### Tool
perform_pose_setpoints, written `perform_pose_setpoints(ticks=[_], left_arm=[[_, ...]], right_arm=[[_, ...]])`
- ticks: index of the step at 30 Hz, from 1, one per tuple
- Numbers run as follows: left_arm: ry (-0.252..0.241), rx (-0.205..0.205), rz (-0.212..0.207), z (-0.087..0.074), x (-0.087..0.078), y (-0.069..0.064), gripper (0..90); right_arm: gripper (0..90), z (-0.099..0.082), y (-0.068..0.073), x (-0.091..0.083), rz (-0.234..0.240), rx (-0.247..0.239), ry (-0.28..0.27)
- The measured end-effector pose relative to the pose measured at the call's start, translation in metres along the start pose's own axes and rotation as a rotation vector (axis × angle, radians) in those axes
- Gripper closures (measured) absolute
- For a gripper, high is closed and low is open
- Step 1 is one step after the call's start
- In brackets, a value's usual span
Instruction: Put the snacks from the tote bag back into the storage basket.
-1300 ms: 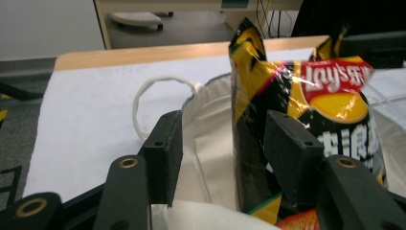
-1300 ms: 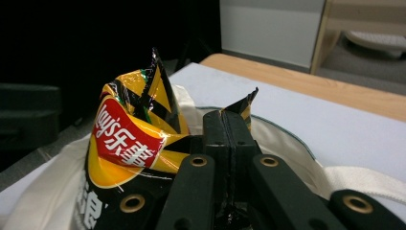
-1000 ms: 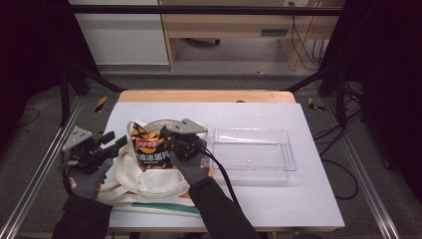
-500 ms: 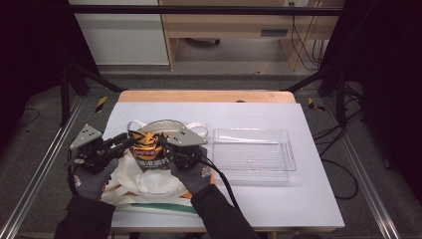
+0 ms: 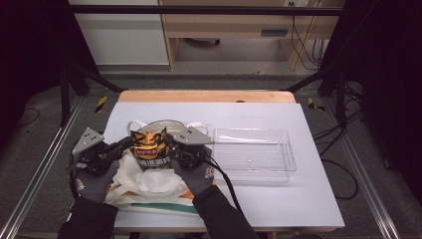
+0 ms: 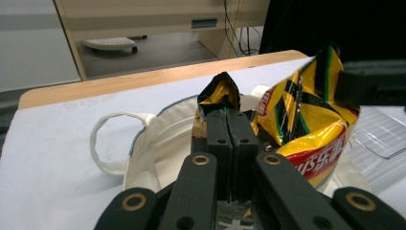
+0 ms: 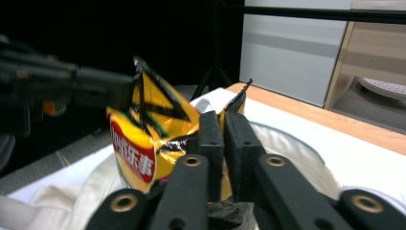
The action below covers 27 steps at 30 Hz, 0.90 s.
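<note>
A yellow and black chip bag [image 5: 149, 148] stands upright in the mouth of a white tote bag [image 5: 149, 183] at the table's left. My left gripper [image 5: 130, 144] comes in from the left and has just been closing. In the left gripper view its jaws [image 6: 231, 117] are shut on the bag's crumpled top corner [image 6: 221, 93]. My right gripper [image 5: 168, 142] holds the opposite top corner. Its jaws [image 7: 225, 120] have just eased apart a little, with the foil edge of the chip bag [image 7: 143, 129] still pinched between them.
A clear plastic tray [image 5: 288, 149] lies right of the tote bag. The tote's handle loops [image 6: 103, 143] rest on the white table cover [image 5: 259, 209]. A wooden strip [image 5: 204, 96] runs along the table's far edge.
My left gripper has moved right from beside the tote bag to the chip bag and closed on its top corner. The right gripper has stayed on the other corner.
</note>
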State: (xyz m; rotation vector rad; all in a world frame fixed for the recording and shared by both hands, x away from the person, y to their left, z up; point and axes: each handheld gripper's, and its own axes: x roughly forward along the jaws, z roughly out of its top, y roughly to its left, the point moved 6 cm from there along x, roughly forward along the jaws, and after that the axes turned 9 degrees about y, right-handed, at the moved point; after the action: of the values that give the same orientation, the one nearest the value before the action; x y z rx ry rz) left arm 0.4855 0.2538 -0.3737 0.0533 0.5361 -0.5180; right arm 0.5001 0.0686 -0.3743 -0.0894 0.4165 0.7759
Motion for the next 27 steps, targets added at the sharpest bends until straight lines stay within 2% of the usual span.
perform_pose_setpoints(ticks=[3,5,7,8,9,11,12,16,23,27], left_arm=[[-0.003,0.001,0.003,0.000,0.000,-0.001,89.1],[-0.001,0.002,0.002,0.000,0.000,-0.002,89.2],[0.001,0.002,-0.001,-0.001,-0.001,-0.002,89.1],[0.010,0.000,-0.001,-0.002,-0.001,-0.002,88.9],[0.013,-0.002,-0.005,-0.002,0.000,-0.002,88.7],[0.016,-0.007,-0.013,-0.003,0.001,-0.002,87.6],[0.016,-0.008,-0.012,-0.003,0.001,-0.002,87.0],[0.022,0.000,0.001,-0.003,0.001,-0.004,86.5],[0.010,0.006,0.021,-0.001,-0.002,-0.007,89.8],[-0.034,-0.001,0.035,0.004,-0.009,-0.007,89.9]], right_arm=[[76.0,0.007,-0.001,-0.001,0.004,0.004,-0.001],[72.9,0.010,0.000,0.002,-0.015,-0.011,0.011],[71.9,0.009,-0.002,0.006,-0.044,-0.014,0.042],[70.7,0.006,-0.003,0.009,-0.049,-0.005,0.067],[70.6,0.004,-0.005,0.010,-0.048,0.002,0.067],[73.5,0.001,-0.007,0.009,-0.026,0.035,0.075],[78.3,0.000,-0.007,0.009,-0.017,0.040,0.084],[88.6,-0.002,-0.004,0.008,-0.017,0.028,0.108],[90.0,0.002,-0.003,0.006,-0.003,0.042,0.101],[90.0,0.011,-0.001,0.004,-0.011,0.024,0.072]])
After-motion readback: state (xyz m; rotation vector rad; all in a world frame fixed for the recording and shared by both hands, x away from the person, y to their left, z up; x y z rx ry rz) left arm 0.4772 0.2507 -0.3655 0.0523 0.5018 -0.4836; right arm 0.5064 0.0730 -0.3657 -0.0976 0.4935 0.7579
